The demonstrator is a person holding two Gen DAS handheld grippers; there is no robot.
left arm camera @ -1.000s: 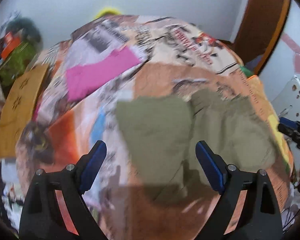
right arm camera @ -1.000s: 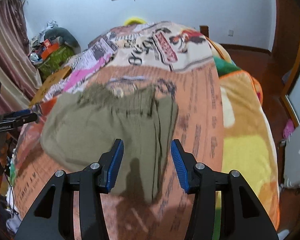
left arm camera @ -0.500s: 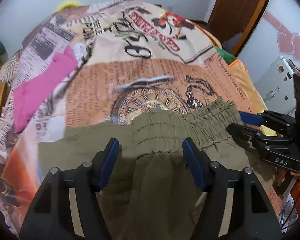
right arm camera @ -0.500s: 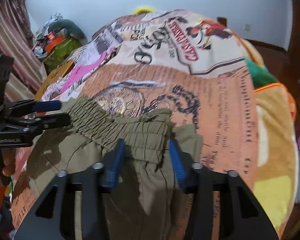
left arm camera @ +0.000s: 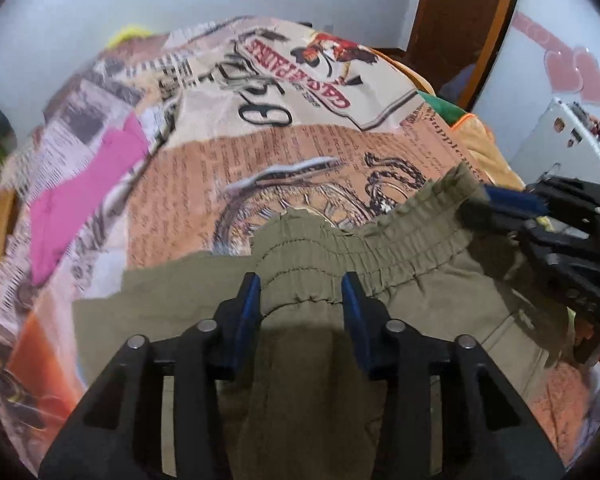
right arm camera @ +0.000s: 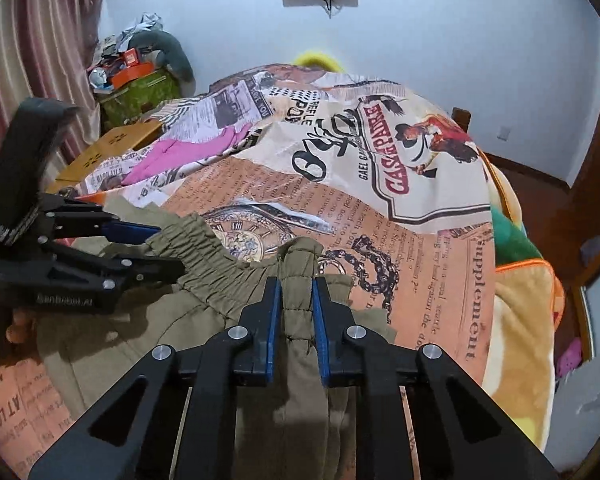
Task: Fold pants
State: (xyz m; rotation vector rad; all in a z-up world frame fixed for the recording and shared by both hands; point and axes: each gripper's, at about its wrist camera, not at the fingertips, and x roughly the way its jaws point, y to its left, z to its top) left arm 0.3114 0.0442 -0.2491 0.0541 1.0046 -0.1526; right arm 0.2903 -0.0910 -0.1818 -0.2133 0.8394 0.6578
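1. Gripping the elastic waistband was the step in hand: the olive-green cotton pants [left arm camera: 428, 304] lay bunched on the bed, on top of the newspaper-print fleece blanket [left arm camera: 292, 168], at its near end.
2. Left tool [left arm camera: 302, 300] straddled the gathered waistband [left arm camera: 364, 248] near its left end; fingers stood apart with cloth between them, and the pads [left arm camera: 249, 304] did not look fully pressed in, so whether it had a firm hold could not be told.
3. Right tool [right arm camera: 294, 308] was clamped on a pinched-up ridge of waistband at the opposite end, fabric squeezed between the blue pads [right arm camera: 273, 312].
4. Judged early in the task: no fold made yet, legs hidden under the tools.
5. Next move likely needed the left tool closed fully on the waistband, then both lifted and drawn apart to spread the pants flat, or one end brought over to the other.
6. Pink cloth [left arm camera: 80, 192] lay well apart, far left on the blanket.
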